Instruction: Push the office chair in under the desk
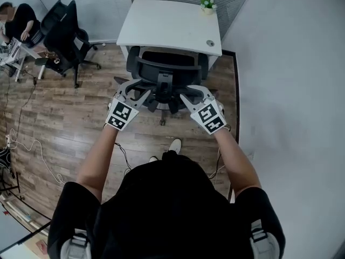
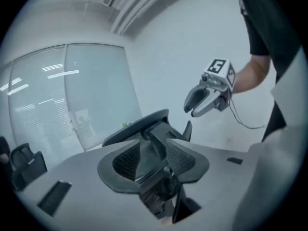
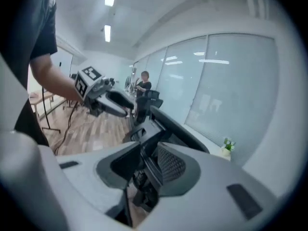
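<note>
Both left gripper [image 1: 133, 88] and right gripper [image 1: 193, 93], fingers [image 2: 77, 186] closing round office chair [image 1: 164, 63] backrest.

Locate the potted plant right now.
In the head view, the potted plant stands on the far right corner of the white desk, beyond the office chair.

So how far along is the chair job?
Partly done: the office chair already sits partly under the white desk, with its backrest sticking out. In hand: the left gripper and right gripper are at the chair's back, their jaws closing with its frame in the gap but not clamped. Left: the last push in.
</note>
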Demonstrator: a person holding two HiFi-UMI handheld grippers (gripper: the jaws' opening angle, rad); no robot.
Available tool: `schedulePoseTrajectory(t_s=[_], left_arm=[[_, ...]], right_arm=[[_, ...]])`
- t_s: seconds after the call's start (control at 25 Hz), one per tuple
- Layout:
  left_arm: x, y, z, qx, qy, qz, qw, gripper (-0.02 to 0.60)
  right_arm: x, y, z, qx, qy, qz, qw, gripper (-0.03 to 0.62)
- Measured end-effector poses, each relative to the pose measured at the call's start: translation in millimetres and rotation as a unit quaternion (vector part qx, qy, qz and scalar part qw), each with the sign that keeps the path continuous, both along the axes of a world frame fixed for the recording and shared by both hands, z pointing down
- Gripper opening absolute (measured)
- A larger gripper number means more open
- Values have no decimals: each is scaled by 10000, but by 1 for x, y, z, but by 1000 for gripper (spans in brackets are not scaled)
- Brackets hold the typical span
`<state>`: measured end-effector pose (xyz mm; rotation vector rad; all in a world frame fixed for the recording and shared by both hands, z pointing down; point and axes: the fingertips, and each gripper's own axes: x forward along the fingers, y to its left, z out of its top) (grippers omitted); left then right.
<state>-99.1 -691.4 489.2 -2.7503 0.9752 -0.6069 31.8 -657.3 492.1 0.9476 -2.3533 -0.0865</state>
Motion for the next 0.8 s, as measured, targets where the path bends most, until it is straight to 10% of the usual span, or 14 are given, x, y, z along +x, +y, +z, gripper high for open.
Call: schedulePoseTrajectory(t_s=[0.4, 0.8], left_arm=[[20, 35, -72, 240, 1468, -34, 9889, 67], [20, 45, -92, 436, 1672, -113, 9849, -5]], right_arm=[[-26, 27, -85, 695, -1922, 54, 9789, 43], [-24, 37, -106, 909, -2377, 132, 9670, 3]])
